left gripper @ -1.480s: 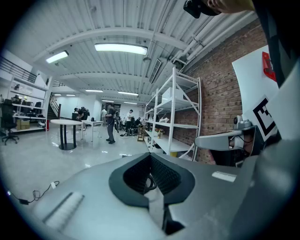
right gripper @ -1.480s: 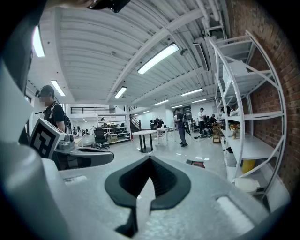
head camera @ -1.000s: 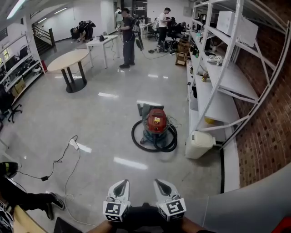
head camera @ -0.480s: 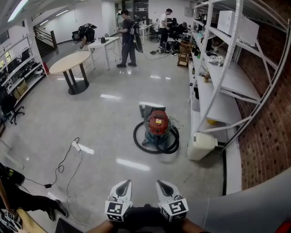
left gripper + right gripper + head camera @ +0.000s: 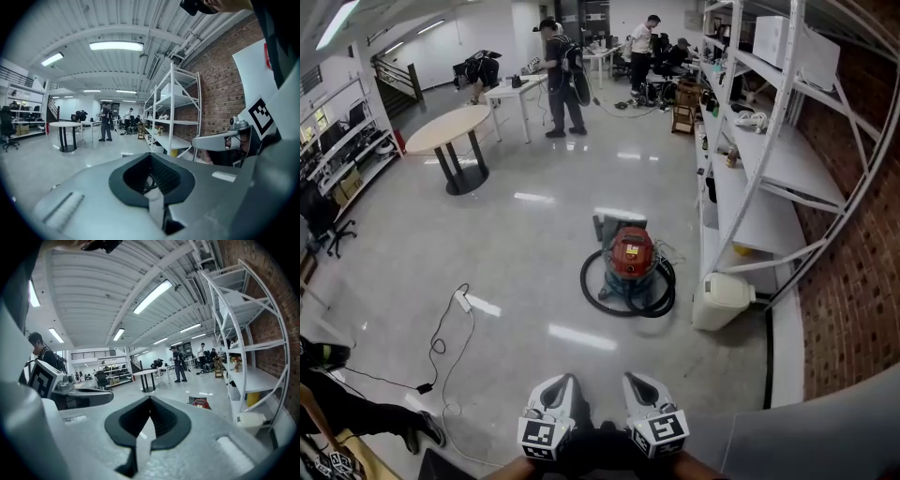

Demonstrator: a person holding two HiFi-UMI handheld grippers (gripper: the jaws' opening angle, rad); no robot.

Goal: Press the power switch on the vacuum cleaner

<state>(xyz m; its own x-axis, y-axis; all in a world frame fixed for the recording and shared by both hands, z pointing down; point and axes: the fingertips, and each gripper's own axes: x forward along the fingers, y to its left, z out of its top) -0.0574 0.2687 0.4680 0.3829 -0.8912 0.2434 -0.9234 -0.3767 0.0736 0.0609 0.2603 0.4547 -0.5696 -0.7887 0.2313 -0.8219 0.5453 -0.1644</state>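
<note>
The vacuum cleaner (image 5: 630,255) stands on the shiny floor mid-room, with a red top, a blue-grey body and a black hose (image 5: 628,298) coiled round its base. It also shows small and far off in the right gripper view, vacuum cleaner (image 5: 200,403). I cannot make out its switch at this distance. My left gripper (image 5: 565,381) and right gripper (image 5: 631,380) are held side by side at the bottom edge, well short of the vacuum. Both are shut with nothing between the jaws, as the left gripper (image 5: 151,155) and right gripper (image 5: 150,398) views show.
A white bin (image 5: 720,298) stands just right of the vacuum, against white shelving (image 5: 769,169) along a brick wall. A power strip with cable (image 5: 461,300) lies on the floor at left. A person's leg (image 5: 366,412) is at bottom left. A round table (image 5: 448,131) and people (image 5: 561,75) are far back.
The view has crept forward and tilted: the vacuum sits slightly lower and further right in the picture. Both grippers keep their place and stay shut. People at the back have shifted.
</note>
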